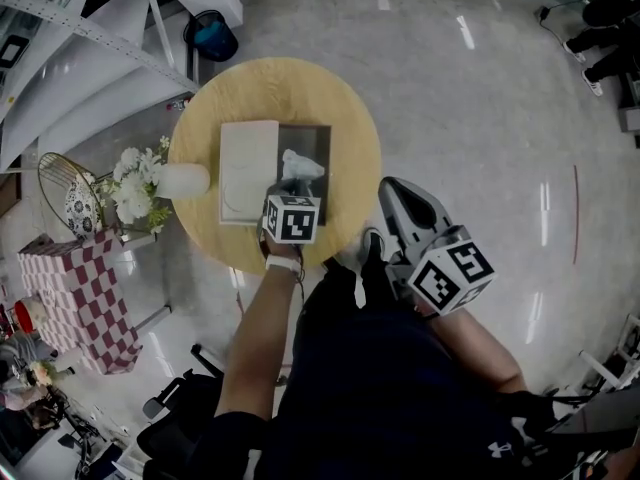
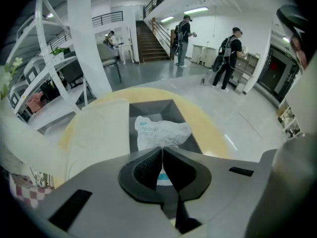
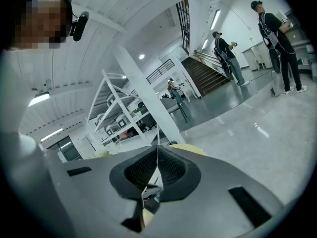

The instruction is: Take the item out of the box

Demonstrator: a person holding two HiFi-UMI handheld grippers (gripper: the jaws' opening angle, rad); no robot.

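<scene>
One white bag (image 2: 161, 131) stands in the open box (image 2: 153, 108) on the counter (image 1: 350, 98). The left tongs (image 2: 162, 149) pinch its near edge. Lift straight up, slowly, so it clears the walls. The right tongs (image 3: 157, 151) are closed and empty.

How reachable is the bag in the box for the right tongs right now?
Probably yes: the box lies open and nothing covers the bag. But the right tongs hang beyond the table edge, and the left tongs pinch the bag from above.
</scene>
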